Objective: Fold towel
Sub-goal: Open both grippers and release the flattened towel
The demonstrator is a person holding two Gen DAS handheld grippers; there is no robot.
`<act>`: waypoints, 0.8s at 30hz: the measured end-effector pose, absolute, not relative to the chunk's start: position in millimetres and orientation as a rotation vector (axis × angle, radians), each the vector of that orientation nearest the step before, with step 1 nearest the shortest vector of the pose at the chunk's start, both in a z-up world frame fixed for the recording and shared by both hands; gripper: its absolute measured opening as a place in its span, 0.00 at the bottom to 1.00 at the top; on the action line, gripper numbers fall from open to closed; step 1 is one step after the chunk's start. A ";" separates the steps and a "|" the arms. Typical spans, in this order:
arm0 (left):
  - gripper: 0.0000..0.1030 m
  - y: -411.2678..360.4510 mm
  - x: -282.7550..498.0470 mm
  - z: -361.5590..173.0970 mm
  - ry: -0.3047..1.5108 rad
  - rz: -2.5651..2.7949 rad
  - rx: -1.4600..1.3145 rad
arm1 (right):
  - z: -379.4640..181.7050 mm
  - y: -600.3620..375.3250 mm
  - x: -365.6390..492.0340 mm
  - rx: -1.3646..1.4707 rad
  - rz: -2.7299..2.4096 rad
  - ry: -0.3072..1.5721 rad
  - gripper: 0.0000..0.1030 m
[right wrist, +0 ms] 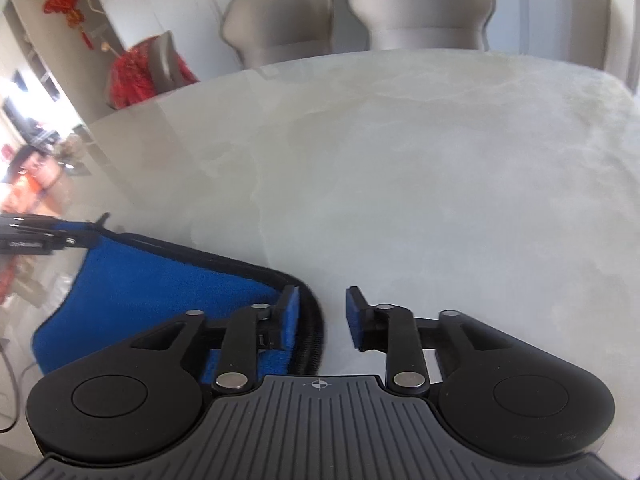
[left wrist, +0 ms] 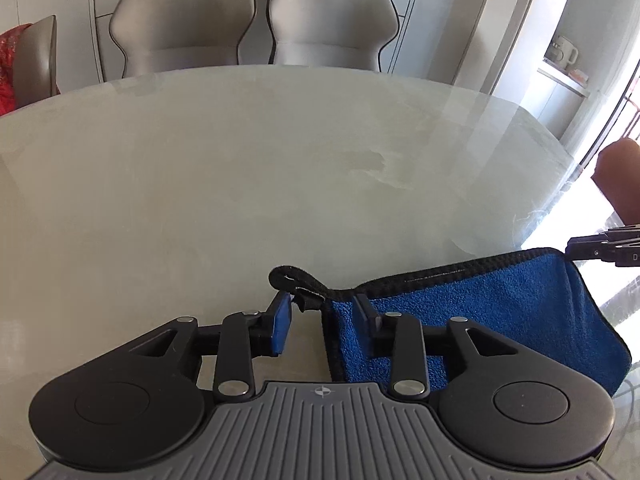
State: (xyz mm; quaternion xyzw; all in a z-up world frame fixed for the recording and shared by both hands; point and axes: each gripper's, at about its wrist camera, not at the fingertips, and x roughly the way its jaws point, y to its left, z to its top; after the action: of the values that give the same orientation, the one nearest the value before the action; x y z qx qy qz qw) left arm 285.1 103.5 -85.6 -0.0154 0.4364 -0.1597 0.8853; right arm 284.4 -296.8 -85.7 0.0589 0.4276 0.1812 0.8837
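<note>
Two hand-held grippers near blue towel (left wrist: 480,304) on pale worktop (left wrist: 240,180). Left hand-held gripper (left wrist: 324,320) wide open, towel's black corner between its fingers, not pinched. Right hand-held gripper (right wrist: 323,316) wide open at towel's other corner, black edge just beside left finger. Two grey chairs (left wrist: 256,24) behind worktop.

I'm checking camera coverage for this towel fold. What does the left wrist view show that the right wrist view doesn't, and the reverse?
Only the left wrist view shows the towel's black hem corner bunched between the left gripper's open jaws, and a shelf with a white mug.

Only the right wrist view shows a red hanging ornament on the wall, and the right gripper open at the towel's other corner.

Both show the blue towel, the marble table and two grey chairs.
</note>
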 end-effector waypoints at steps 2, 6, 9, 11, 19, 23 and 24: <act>0.39 104.1 274.0 -78.2 0.885 -0.321 -0.023 | -72.9 -293.4 276.5 0.116 0.361 0.859 0.30; 0.47 89.7 240.9 -68.3 0.844 -0.383 -0.061 | -57.5 -273.1 255.2 0.158 0.402 0.823 0.47; 0.48 69.3 220.3 -72.7 0.864 -0.467 -0.101 | -63.5 -246.5 238.1 0.213 0.479 0.844 0.47; 0.48 58.4 209.7 -81.4 0.897 -0.496 -0.114 | -73.3 -231.8 230.5 0.230 0.497 0.877 0.48; 0.49 59.1 188.8 -106.0 1.004 -0.464 -0.170 | -103.9 -228.6 208.8 0.324 0.441 0.969 0.49; 0.48 67.1 186.4 -105.9 0.982 -0.469 -0.148 | -107.6 -242.4 204.1 0.384 0.421 0.966 0.49; 0.48 67.4 185.1 -103.7 0.984 -0.460 -0.137 | -107.0 -245.4 201.9 0.381 0.407 0.967 0.49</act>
State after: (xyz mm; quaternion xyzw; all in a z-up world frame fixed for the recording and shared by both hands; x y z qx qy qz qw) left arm 185.1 67.4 -103.7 -0.0653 0.4676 -0.2186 0.8540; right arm 201.9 -245.4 -107.0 0.1810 0.4589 0.1932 0.8481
